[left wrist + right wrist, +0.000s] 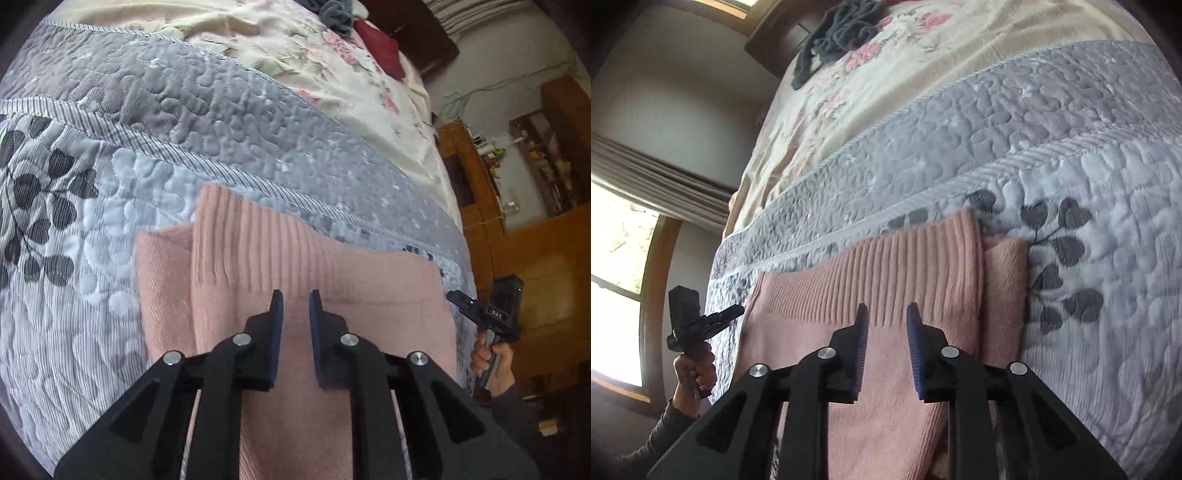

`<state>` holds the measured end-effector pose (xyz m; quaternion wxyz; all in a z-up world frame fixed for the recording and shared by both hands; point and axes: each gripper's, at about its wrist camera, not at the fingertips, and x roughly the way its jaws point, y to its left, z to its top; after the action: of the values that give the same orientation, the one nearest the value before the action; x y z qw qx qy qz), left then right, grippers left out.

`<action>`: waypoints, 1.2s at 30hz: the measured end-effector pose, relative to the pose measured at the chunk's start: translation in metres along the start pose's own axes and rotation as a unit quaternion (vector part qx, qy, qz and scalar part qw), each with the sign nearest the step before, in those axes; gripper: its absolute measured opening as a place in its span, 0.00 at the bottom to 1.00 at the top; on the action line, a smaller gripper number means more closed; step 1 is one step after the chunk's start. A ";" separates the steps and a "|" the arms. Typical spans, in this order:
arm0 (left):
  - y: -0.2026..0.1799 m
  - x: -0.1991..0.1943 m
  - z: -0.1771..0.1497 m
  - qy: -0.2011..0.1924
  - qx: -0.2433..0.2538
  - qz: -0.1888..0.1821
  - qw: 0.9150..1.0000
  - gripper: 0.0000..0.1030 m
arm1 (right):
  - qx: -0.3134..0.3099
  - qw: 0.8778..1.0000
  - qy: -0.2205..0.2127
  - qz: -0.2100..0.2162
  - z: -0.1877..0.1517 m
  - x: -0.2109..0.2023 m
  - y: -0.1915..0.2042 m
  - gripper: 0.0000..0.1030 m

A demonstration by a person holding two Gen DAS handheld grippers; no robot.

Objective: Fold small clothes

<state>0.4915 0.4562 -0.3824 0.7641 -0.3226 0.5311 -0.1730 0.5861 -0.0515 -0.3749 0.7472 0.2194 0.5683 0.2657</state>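
1. Bedroom setting: grey quilted bedspread [229, 122] with leaf print, floral cream sheet [295, 44] beyond it, wooden furniture off to the right.
2. Left wrist view: left gripper [296, 299] hangs over a pink knit garment [280, 258], jaws a narrow gap apart, nothing between them. Garment lies directly under and ahead of the tips, already folded into a layered stack; ribbed band [258, 236] runs across, just past the fingertips. The garment's long axis seems to run back toward the handle, though its near end is hidden by the tool.
3. Same view: right gripper [458, 296] shows at the garment's right edge, held off the bed by a hand [491, 365]; its jaw state cannot be told here.
4. Right wrist view: right gripper [887, 314] also sits over the pink knit garment [886, 280], jaws slightly apart, empty. Ribbed band [905, 258] just ahead of the tips; a lower folded layer sticks out to the right.
5. Same view: left gripper [733, 312] at the garment's left edge, in a hand [698, 373].
6. Judgement: both tools look about equally near; neither grips cloth. Fold looks mostly done.
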 end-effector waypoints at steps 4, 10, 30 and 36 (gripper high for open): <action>0.019 0.009 -0.040 0.024 -0.004 0.046 0.999 0.09 | 0.028 0.999 0.011 -0.017 -0.022 0.014 -0.026 0.00; 0.015 -0.026 -0.062 -0.006 -0.007 -0.002 1.000 0.15 | 0.035 0.999 -0.003 0.008 -0.037 -0.012 -0.004 0.16; 0.029 -0.067 -0.118 0.028 0.002 -0.016 0.999 0.62 | -0.033 0.991 0.007 -0.131 -0.130 -0.044 0.025 0.42; 0.069 -0.102 -0.065 0.021 -0.047 -0.012 0.999 0.70 | -0.316 0.922 0.025 -0.222 -0.187 0.009 0.185 0.79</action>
<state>0.3875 0.5491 -0.3726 0.7347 -0.3608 0.5508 -0.1635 0.3802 0.1002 -0.3127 0.8029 -0.1669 0.5078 0.2639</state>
